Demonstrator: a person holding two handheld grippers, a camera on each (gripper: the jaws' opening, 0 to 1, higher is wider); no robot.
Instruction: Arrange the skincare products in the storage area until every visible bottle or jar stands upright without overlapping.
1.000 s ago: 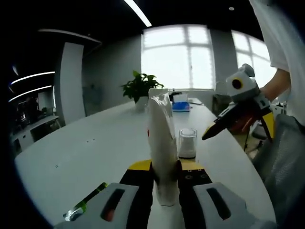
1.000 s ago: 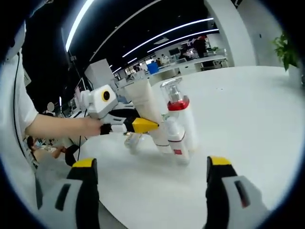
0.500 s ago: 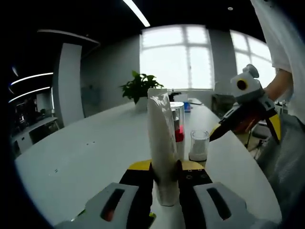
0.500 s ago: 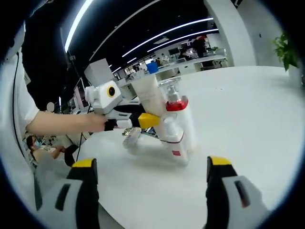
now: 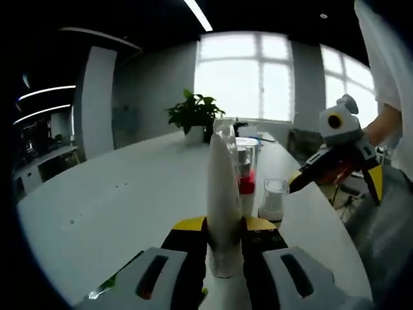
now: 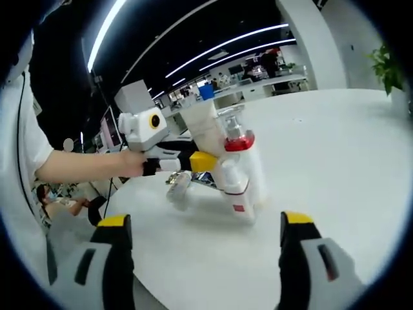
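My left gripper [image 5: 224, 227] is shut on a white tube [image 5: 221, 187], held almost upright with its flat crimped end up. Just behind the tube stand a clear pump bottle with a red collar [image 5: 246, 175] and a small glass jar [image 5: 273, 199]. In the right gripper view the left gripper [image 6: 200, 161] holds the tube [image 6: 205, 132] against the pump bottle [image 6: 242, 158]. A small white bottle with a red label [image 6: 239, 197] leans in front of it. A small item [image 6: 177, 187] lies on the table by the tube. My right gripper [image 6: 206, 229] is open, short of the group, and appears as right gripper [image 5: 335, 184].
A thin green tube [image 5: 116, 281] lies on the white table [image 5: 110, 206] near my left jaw. A potted plant [image 5: 193, 116] and a few small items sit at the far end. The person's arm [image 6: 84, 169] reaches in from the left.
My left gripper has carried the tube toward the pump bottle and set it more upright. The pump bottle has come into the left gripper view. My right gripper has stayed still and open.
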